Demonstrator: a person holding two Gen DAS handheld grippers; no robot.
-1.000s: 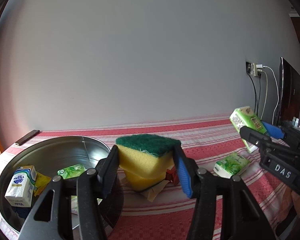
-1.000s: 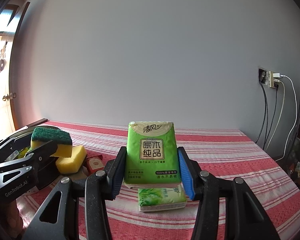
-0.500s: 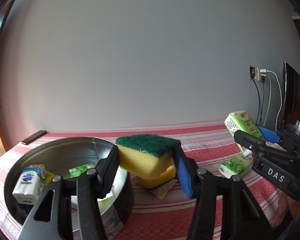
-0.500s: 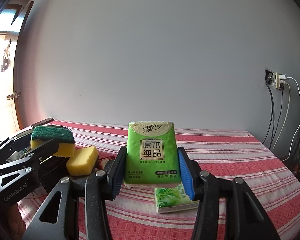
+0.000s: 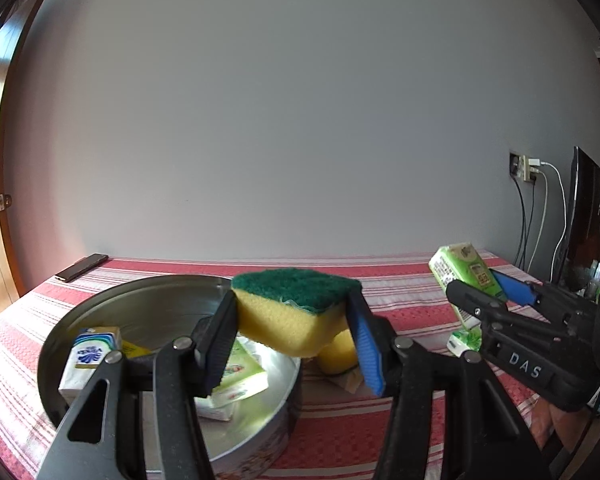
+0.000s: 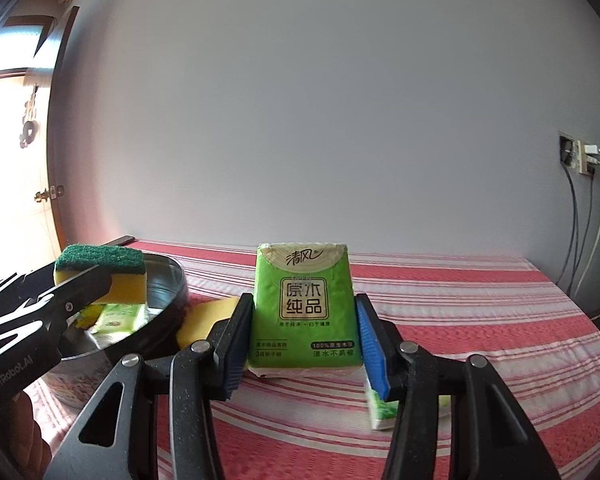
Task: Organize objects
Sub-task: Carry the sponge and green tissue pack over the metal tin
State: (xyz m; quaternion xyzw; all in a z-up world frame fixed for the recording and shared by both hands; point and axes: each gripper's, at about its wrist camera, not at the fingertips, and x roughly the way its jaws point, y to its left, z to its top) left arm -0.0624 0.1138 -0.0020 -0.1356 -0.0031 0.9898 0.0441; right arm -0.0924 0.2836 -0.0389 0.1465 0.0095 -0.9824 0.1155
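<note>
Because the left gripper point(image 5: 290, 334) pinches the scouring sponge point(image 5: 296, 308) only by its soft sides above the metal basin point(image 5: 168, 292), a slackened squeeze could drop it outside the rim. The right gripper point(image 6: 300, 336) clamps a green tissue pack point(image 6: 304, 304) upright over the striped cloth point(image 6: 460, 320). The basin already holds tissue packets point(image 5: 88, 356).

We note the second sponge point(image 5: 336, 354) largely hidden behind the left claw point(image 5: 292, 344); the small tissue pack point(image 6: 382, 410) is mostly covered by the right claw point(image 6: 304, 350).
</note>
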